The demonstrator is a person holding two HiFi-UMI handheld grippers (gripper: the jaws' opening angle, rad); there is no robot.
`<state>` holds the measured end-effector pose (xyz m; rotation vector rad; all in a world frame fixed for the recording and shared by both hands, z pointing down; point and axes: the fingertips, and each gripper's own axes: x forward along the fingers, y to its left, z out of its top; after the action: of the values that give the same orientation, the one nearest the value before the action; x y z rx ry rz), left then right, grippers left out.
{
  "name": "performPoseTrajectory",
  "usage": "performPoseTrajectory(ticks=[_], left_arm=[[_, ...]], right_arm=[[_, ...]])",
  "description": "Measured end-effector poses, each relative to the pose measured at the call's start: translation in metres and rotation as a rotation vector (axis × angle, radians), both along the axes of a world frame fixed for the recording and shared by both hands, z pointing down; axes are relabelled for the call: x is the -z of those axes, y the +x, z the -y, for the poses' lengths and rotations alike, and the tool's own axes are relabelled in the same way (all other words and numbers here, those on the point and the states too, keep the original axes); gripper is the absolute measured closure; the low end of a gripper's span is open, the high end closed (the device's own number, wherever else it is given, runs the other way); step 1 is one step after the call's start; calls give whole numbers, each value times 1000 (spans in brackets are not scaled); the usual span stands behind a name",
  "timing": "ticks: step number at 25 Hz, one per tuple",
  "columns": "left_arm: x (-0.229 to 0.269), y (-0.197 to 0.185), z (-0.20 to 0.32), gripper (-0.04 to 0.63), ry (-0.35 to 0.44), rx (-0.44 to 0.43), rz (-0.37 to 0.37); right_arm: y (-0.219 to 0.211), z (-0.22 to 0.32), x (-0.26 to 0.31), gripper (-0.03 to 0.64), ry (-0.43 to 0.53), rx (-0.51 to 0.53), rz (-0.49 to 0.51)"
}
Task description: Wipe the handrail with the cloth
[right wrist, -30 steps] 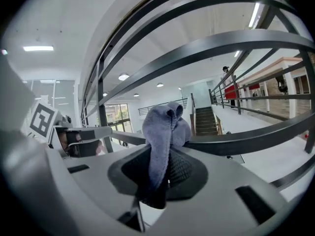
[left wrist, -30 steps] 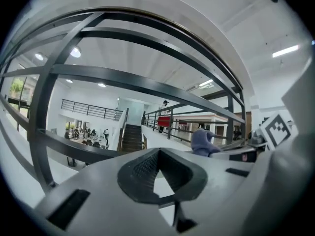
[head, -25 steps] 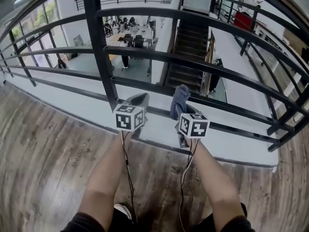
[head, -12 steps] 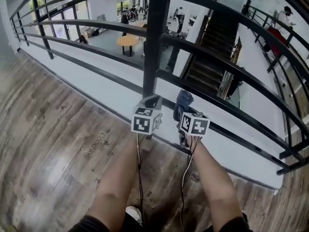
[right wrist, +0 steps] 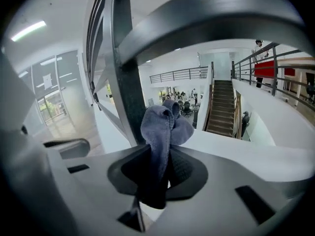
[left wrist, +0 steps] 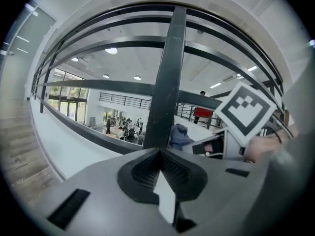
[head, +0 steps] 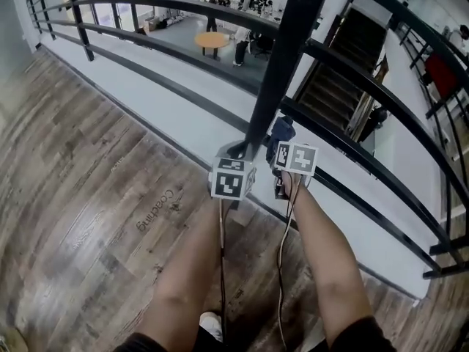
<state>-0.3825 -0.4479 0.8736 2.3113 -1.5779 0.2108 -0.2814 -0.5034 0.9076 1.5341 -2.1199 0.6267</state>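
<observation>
1. The cloth (right wrist: 165,132) is blue-grey. It sticks up in a bunch out of my right hand-held gripper (right wrist: 165,173), which is pinching its lower part tight.
2. The cloth is low down, just beside the black post (right wrist: 125,82) of the handrail (right wrist: 206,18). I cannot tell if it touches a bar yet.
3. My left hand-held gripper (left wrist: 160,173) is pressed together with nothing in it. It points at the same post, close beside my right one.
4. I stand on the wood floor (head: 88,160), and both my arms reach out to the rail.
5. I think I am at the step of bringing the cloth to the rail. The wiping does not look started here.
6. Next, I should press the bunched cloth flat on a bar and slide it along. I must hold tight so the cloth does not slip out and fall past the rail.
</observation>
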Motion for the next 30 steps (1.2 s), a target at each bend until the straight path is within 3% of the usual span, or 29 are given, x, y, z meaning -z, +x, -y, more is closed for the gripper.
performPoseTrajectory(ticks=[7,11,16,30], left_arm=[[-3,6,6,592,-16,-7,-72],[-3,24,4,592,-19,-30,-44],[0,50,-1,592,-7,-83,11],[24,143,-19,592,37,-184,112]], right_arm=[[5,14,-8,537,-46,-12,-49],[21,8,-8,537,-49,-13,-91],[71,-4,-10,537,-86,-61,-70],[232,-70,-8,537,-67,-164,-158]])
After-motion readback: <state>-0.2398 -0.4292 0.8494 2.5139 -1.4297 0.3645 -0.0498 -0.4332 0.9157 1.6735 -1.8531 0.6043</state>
